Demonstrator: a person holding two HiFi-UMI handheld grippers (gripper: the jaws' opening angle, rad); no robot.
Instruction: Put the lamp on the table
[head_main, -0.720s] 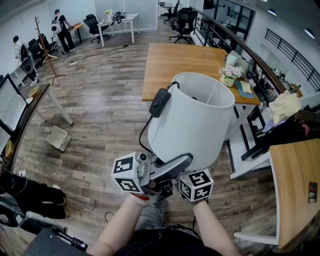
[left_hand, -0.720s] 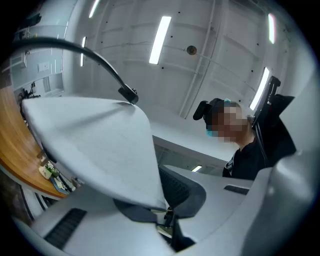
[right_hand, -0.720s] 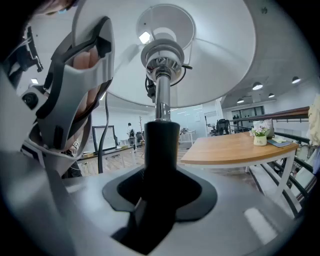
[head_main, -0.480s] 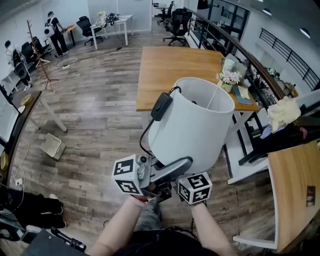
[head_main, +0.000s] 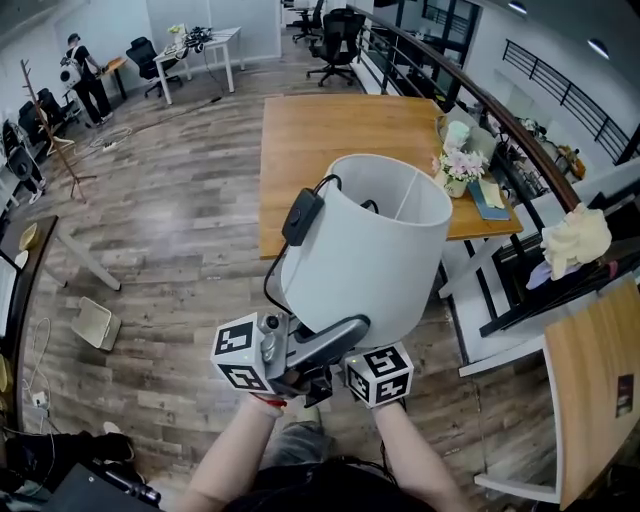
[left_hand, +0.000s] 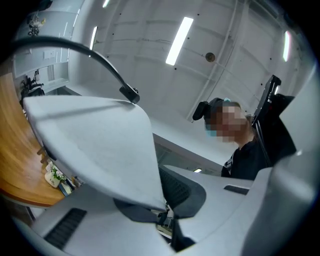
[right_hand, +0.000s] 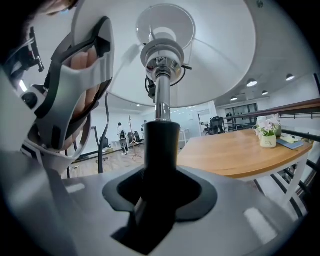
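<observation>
"So, where is the lamp (head_main: 365, 245) right now?"

"Up in the air in front of me, carried between both my claws. It hangs over the plank floor (head_main: 170, 240), tilted, with the open top of its white shade leaning away from me. From my head view the shade covers part of the near edge of the wooden surface (head_main: 330, 130), but the lamp is not resting on it."

"And what is each claw doing?"

"My right claw (right_hand: 157, 200) is clamped on the black stem (right_hand: 160, 145), just below the chrome neck and the bulb socket. The stem fills the gap between the jaws. My left claw (left_hand: 167, 220) pinches the lower rim of the shade, where the white fabric runs down into the narrow slot between its dark pads (left_hand: 182, 191). In the head view the two claws sit side by side under the shade, close to my body."

"Anything hanging off the lamp?"

"A black cord loops up the outside of the shade, and its inline switch (head_main: 302, 216) lies against the shade's left side."

"What sits on the surface?"

"A small pot of flowers (head_main: 462, 163) near its right edge, with a blue book (head_main: 490, 190) just beside it."
</observation>
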